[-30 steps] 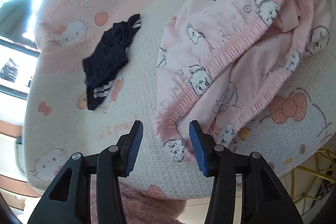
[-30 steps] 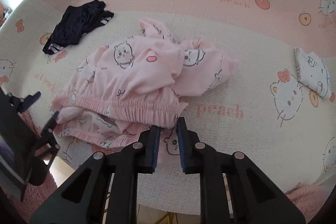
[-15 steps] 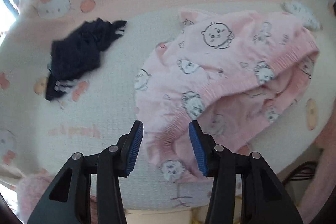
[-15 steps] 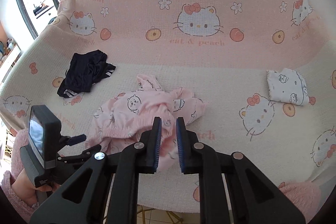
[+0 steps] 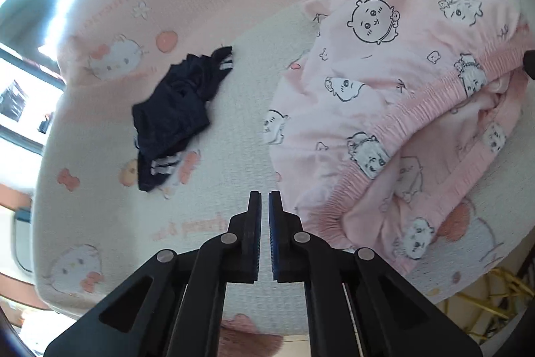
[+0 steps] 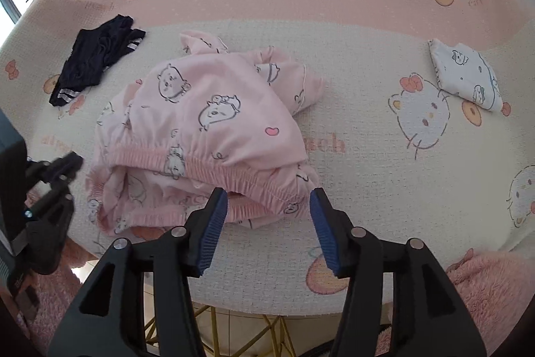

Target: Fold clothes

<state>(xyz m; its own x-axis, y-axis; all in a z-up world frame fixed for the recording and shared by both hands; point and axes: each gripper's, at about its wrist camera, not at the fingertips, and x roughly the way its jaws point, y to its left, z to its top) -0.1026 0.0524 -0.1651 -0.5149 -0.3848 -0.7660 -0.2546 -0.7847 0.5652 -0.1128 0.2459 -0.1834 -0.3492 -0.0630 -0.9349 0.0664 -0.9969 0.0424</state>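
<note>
Crumpled pink pyjama pants (image 6: 207,129) with cartoon prints lie on the Hello Kitty sofa cover, elastic waistband toward me; they also show in the left wrist view (image 5: 401,96). My right gripper (image 6: 269,206) is open, its jaws either side of the waistband's right end, just in front of it. My left gripper (image 5: 264,206) is shut and empty, over bare cover just left of the waistband's left end. It shows at the left edge of the right wrist view (image 6: 50,176).
A dark navy garment with white stripes (image 5: 177,116) lies left of the pants, also in the right wrist view (image 6: 97,59). A folded white printed garment (image 6: 464,72) lies at the right. The sofa's front edge (image 6: 267,306) is close below the grippers.
My left gripper has shut, empty, and sits left of the waistband. My right gripper has opened and moved back in close to the waistband.
</note>
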